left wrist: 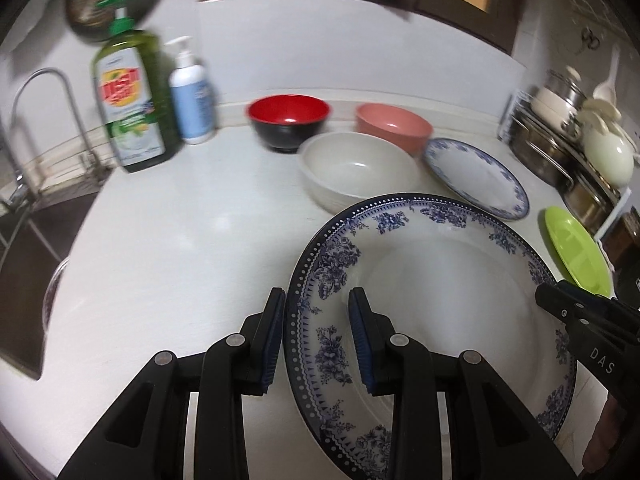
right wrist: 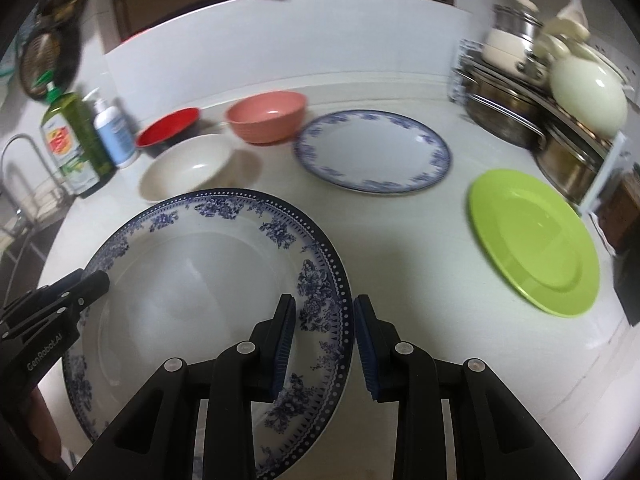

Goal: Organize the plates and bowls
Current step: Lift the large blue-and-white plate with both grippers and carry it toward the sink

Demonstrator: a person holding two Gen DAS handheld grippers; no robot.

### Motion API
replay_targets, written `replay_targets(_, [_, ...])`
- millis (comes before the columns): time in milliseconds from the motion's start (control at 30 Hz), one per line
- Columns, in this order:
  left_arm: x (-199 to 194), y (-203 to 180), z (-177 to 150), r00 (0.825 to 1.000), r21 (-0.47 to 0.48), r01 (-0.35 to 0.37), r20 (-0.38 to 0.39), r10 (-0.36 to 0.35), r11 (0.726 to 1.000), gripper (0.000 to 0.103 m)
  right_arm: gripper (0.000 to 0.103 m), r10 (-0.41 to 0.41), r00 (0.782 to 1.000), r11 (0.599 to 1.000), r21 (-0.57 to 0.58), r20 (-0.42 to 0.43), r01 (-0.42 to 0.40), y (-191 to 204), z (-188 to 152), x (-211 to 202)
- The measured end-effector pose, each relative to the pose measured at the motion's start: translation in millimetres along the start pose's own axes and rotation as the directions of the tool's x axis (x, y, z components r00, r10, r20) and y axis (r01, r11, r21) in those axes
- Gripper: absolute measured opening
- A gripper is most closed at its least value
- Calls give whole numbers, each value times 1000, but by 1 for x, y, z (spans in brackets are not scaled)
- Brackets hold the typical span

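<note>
big plate [left wrist: 420,292]: face up, tilted, off the bench [left wrist: 180,240]
left gripper [left wrist: 318,332]: jaws clamp its left rim
right gripper [right wrist: 324,336]: jaws clamp its right rim

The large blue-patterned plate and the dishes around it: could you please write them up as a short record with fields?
held item: large blue-patterned plate, above the white counter
left hand-held gripper: shut on the plate's left rim
right hand-held gripper: shut on the plate's right rim
bowls: red-and-black bowl, pink bowl, cream bowl
other plates: smaller blue-rimmed plate, green plate
stacking: none yet; bowls and other plates lie singly
</note>
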State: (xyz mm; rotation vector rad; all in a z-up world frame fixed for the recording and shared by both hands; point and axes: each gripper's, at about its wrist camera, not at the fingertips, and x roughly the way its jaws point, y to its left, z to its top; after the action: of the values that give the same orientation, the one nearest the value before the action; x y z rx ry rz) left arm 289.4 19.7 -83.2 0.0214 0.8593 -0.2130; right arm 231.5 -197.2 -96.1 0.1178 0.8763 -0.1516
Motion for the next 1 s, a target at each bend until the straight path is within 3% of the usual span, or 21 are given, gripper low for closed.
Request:
replay_targets(567, [-27,96,-28,993,-132,-115,-7,115,984,32,32,112,994,984,-136,-13,-113,100,-8,4])
replay_targets(1000, [-13,129,-51,986,-166,-165,-26,163,972,32,32,153,987,972,-173,-57,-161,140,-24,25])
